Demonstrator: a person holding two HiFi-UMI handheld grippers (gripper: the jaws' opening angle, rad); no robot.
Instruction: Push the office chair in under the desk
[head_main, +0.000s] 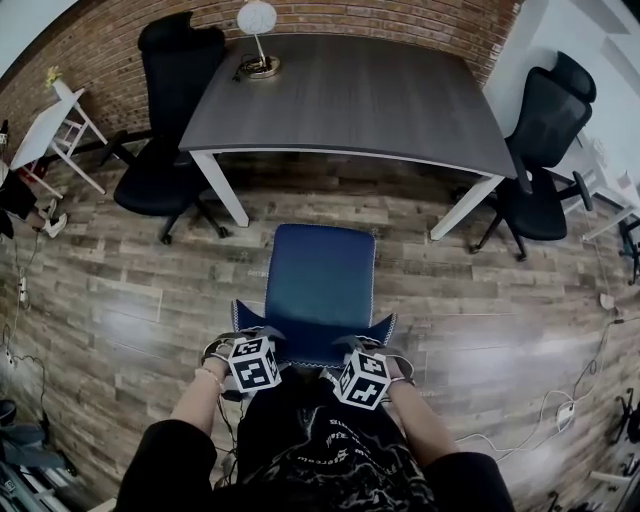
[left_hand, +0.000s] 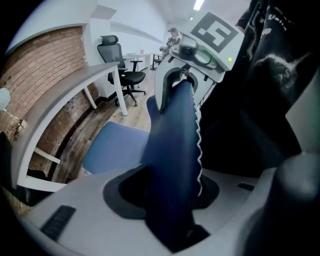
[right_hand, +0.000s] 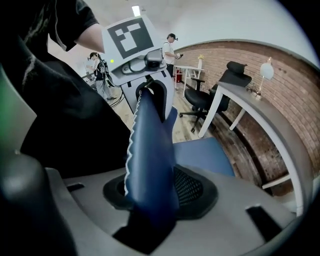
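Note:
A blue office chair (head_main: 320, 268) stands on the wood floor, facing the dark grey desk (head_main: 350, 95) with a gap between them. Its backrest (head_main: 312, 343) is nearest me. My left gripper (head_main: 246, 340) straddles the backrest's top edge at the left, and my right gripper (head_main: 366, 348) straddles it at the right. In the left gripper view the backrest (left_hand: 172, 150) runs between the jaws of the left gripper (left_hand: 170, 192), with a dark gap beside it. In the right gripper view the backrest (right_hand: 150, 160) stands between the jaws of the right gripper (right_hand: 155, 192), apart from the mesh pad (right_hand: 187, 189).
A black office chair (head_main: 165, 130) stands at the desk's left end and another (head_main: 540, 130) at its right. A lamp (head_main: 258, 40) sits on the desk's far left. A white side table (head_main: 50, 125) is far left. Cables (head_main: 560, 410) lie on the floor. People (right_hand: 170, 50) stand behind me.

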